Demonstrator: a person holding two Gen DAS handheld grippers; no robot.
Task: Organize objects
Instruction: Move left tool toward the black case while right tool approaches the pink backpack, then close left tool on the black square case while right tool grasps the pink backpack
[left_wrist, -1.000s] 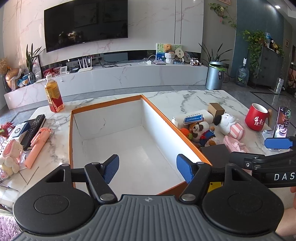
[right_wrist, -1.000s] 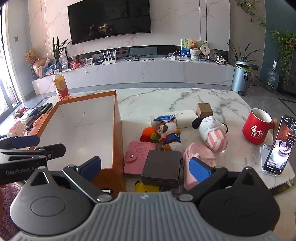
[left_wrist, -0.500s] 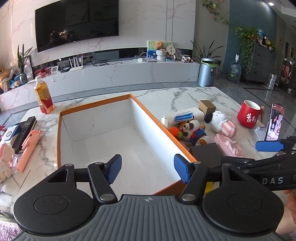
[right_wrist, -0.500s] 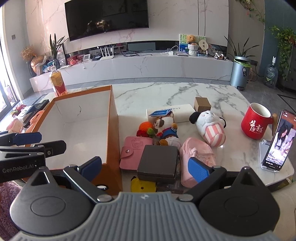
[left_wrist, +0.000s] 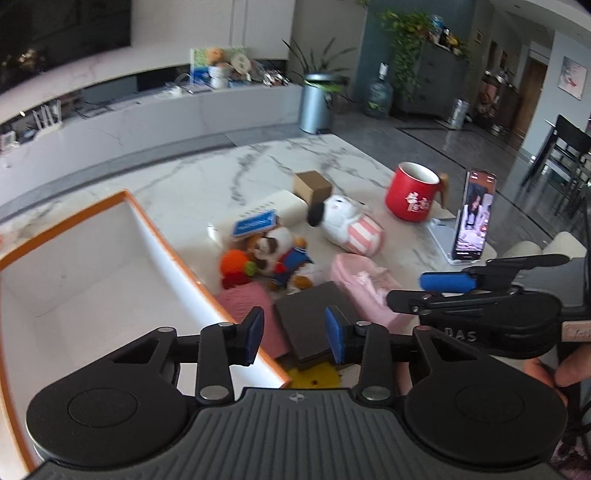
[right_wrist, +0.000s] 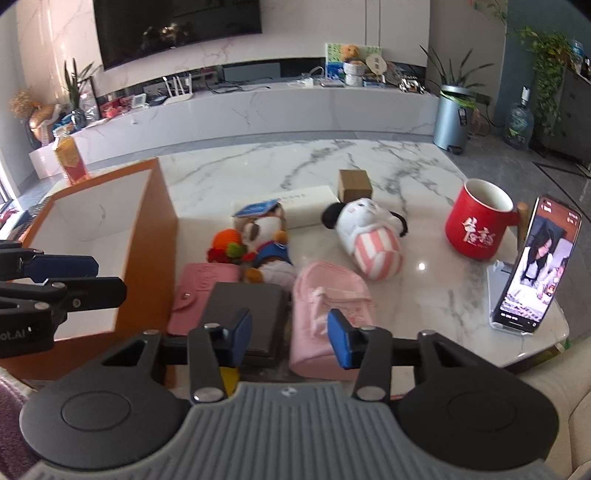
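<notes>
An open orange box with a white inside (left_wrist: 110, 280) (right_wrist: 110, 236) stands at the left of the marble table. Beside it lie a black wallet (left_wrist: 314, 314) (right_wrist: 247, 306), a pink wallet (right_wrist: 203, 284), a pink pouch (right_wrist: 328, 295), a dog plush (right_wrist: 269, 240), an orange knitted toy (right_wrist: 225, 243) and a striped plush (right_wrist: 369, 236). My left gripper (left_wrist: 293, 338) is open and empty, just above the black wallet's near end. My right gripper (right_wrist: 290, 339) is open and empty, above the black wallet and the pink pouch.
A red mug (right_wrist: 476, 229), a phone on a stand (right_wrist: 532, 266), a small cardboard box (right_wrist: 354, 182) and a white box (right_wrist: 306, 206) stand further back and right. A drink bottle (right_wrist: 70, 158) stands behind the orange box. A yellow object (left_wrist: 314, 376) lies under the wallet.
My left gripper has swung right from over the orange box to the black wallet, and its jaws have narrowed. My right gripper has moved forward and its jaws have narrowed too.
</notes>
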